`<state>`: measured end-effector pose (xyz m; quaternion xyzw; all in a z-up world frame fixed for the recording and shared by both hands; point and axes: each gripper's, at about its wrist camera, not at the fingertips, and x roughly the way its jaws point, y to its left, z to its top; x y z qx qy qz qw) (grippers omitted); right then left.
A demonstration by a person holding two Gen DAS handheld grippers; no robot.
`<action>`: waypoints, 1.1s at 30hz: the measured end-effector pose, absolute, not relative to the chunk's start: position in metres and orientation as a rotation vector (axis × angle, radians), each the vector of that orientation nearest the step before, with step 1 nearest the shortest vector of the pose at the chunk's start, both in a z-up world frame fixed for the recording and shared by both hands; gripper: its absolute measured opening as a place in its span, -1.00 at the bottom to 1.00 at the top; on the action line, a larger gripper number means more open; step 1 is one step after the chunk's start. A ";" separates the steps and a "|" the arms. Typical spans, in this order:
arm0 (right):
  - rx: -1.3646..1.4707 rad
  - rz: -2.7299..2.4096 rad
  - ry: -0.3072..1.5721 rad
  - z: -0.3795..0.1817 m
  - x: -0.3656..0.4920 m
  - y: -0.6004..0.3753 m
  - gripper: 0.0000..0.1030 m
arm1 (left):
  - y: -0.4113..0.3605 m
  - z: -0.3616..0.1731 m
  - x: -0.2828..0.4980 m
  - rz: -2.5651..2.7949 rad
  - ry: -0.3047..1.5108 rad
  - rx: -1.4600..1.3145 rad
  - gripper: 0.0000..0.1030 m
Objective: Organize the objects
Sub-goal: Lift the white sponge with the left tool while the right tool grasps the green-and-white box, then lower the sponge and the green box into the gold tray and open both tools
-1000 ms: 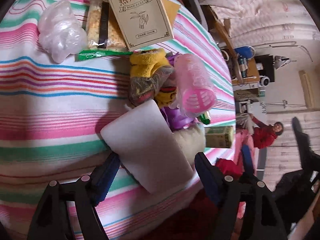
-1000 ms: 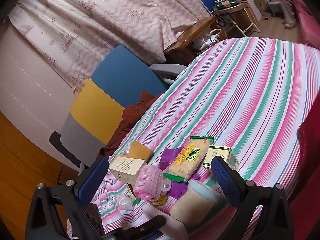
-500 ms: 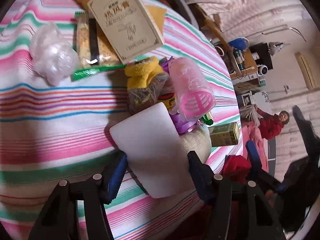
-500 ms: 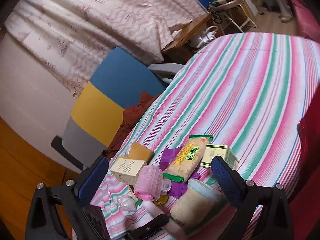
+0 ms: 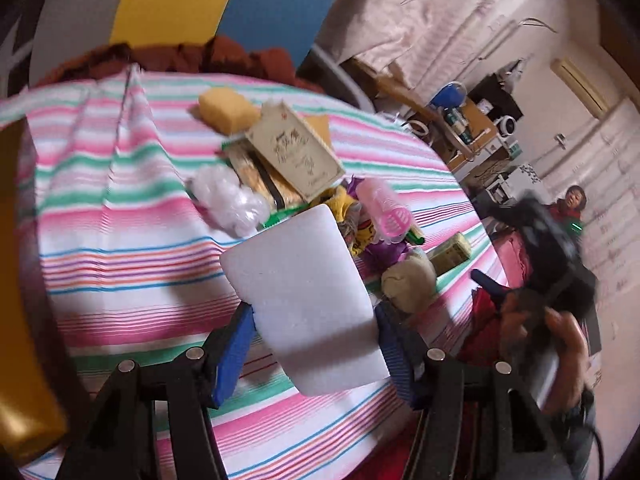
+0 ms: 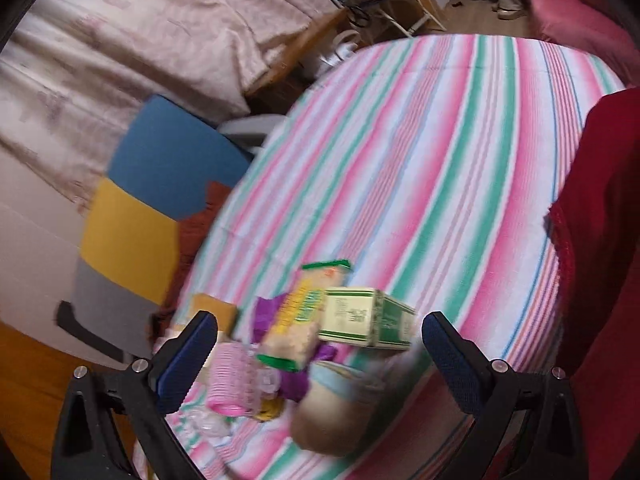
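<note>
My left gripper (image 5: pixel 314 330) is shut on a white foam block (image 5: pixel 304 292), held lifted above the striped tablecloth (image 5: pixel 120 216). Behind it lies a pile: a beige box (image 5: pixel 296 152), a snack bar packet (image 5: pixel 260 184), a clear plastic wad (image 5: pixel 230 198), a pink hair roller (image 5: pixel 384 206), a yellow sponge (image 5: pixel 228 110), a green box (image 5: pixel 450 254) and a beige jar (image 5: pixel 408 282). My right gripper (image 6: pixel 320 344) hangs open over the same pile, above the green box (image 6: pixel 366 322), the snack packet (image 6: pixel 298 324), the pink roller (image 6: pixel 236 380) and the jar (image 6: pixel 340 412).
A blue, yellow and grey chair (image 6: pixel 132 208) stands at the table's far side with a brown cloth (image 5: pixel 168 56) on it. A wide stretch of striped cloth (image 6: pixel 440 160) lies beyond the pile. A red garment (image 6: pixel 600 240) is at the right. A hand (image 5: pixel 552 344) holds the other gripper.
The left gripper closed on the white foam block and lifted it off the cloth, tilting back. The right gripper dropped lower and nearer to the pile, still open.
</note>
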<state>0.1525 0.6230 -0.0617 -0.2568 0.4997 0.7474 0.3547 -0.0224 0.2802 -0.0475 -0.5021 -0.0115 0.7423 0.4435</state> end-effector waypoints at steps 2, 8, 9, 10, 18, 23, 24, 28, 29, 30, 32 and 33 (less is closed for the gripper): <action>-0.735 1.905 1.246 -0.066 0.144 0.625 0.98 | 0.280 -0.037 -0.019 1.850 -0.034 -1.208 0.20; -0.887 1.814 1.127 -0.078 0.128 0.633 0.03 | 0.249 -0.026 -0.017 1.856 -0.080 -1.154 0.21; -0.894 1.802 1.114 -0.081 0.129 0.632 -0.10 | 0.244 -0.025 -0.017 1.862 -0.086 -1.150 0.21; -0.898 1.795 1.107 -0.081 0.129 0.631 -0.18 | 0.240 -0.024 -0.017 1.866 -0.095 -1.147 0.21; -0.719 1.947 0.986 -0.047 0.148 0.614 -0.42 | 0.193 -0.015 -0.028 1.972 -0.153 -1.113 0.21; -0.649 2.078 0.911 -0.011 0.152 0.591 -0.41 | 0.144 -0.005 -0.038 2.101 -0.188 -1.087 0.21; -0.635 2.104 0.909 -0.003 0.151 0.586 -0.42 | 0.131 -0.003 -0.041 2.140 -0.193 -1.083 0.21; -0.602 2.262 0.876 0.028 0.133 0.558 -0.41 | 0.084 -0.003 -0.050 2.269 -0.213 -1.089 0.22; -0.607 2.314 0.870 0.033 0.126 0.547 -0.41 | 0.070 -0.004 -0.052 2.306 -0.215 -1.096 0.22; -0.618 2.357 0.867 0.035 0.115 0.538 -0.41 | 0.059 -0.006 -0.052 2.340 -0.216 -1.103 0.22; -0.708 2.502 0.870 0.039 0.086 0.510 -0.41 | 0.038 -0.011 -0.053 2.403 -0.200 -1.122 0.22; -0.755 2.570 0.873 0.039 0.074 0.492 -0.41 | 0.028 -0.014 -0.053 2.436 -0.187 -1.137 0.23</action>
